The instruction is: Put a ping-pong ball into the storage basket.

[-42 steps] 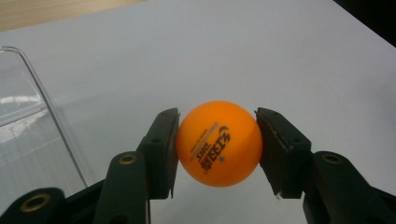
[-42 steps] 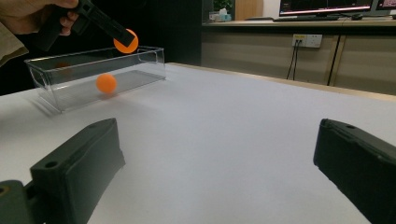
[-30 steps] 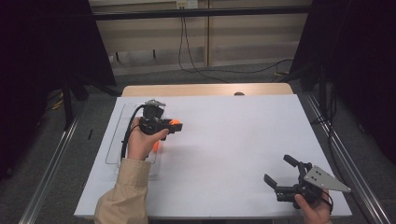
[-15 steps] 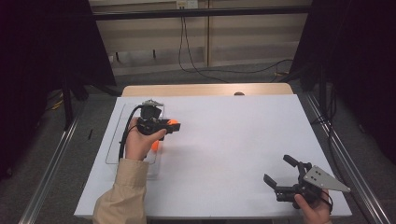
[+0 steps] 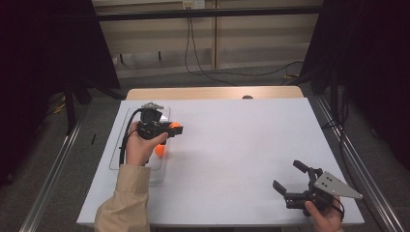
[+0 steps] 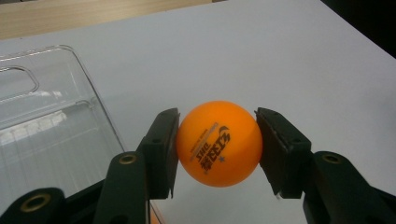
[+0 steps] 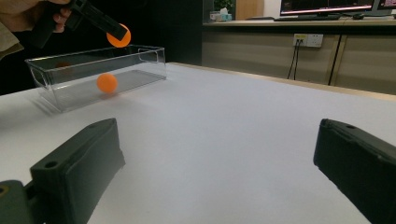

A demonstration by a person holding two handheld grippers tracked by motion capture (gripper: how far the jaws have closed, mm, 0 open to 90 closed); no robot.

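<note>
An orange ping-pong ball [image 6: 218,142] with dark print sits between the two black jaws of my left gripper [image 6: 217,149], which is shut on it. In the high view this gripper [image 5: 175,128] hovers above the right edge of a clear plastic box [image 5: 123,145] at the table's left, with the held ball [image 5: 175,125] at its tip. A second orange ball [image 5: 159,150] lies inside the box, also seen as the ball in the box [image 7: 107,82] from the right gripper view. My right gripper [image 5: 289,181] rests low at the table's front right, its jaws wide apart and empty.
The white table top [image 5: 241,140] stretches between the two hands. A wooden strip [image 5: 212,93] runs along its far edge, with cables on the floor beyond. Metal rails flank both sides of the table.
The left gripper with its ball has shifted slightly over the box's right edge. The right gripper has stayed where it was.
</note>
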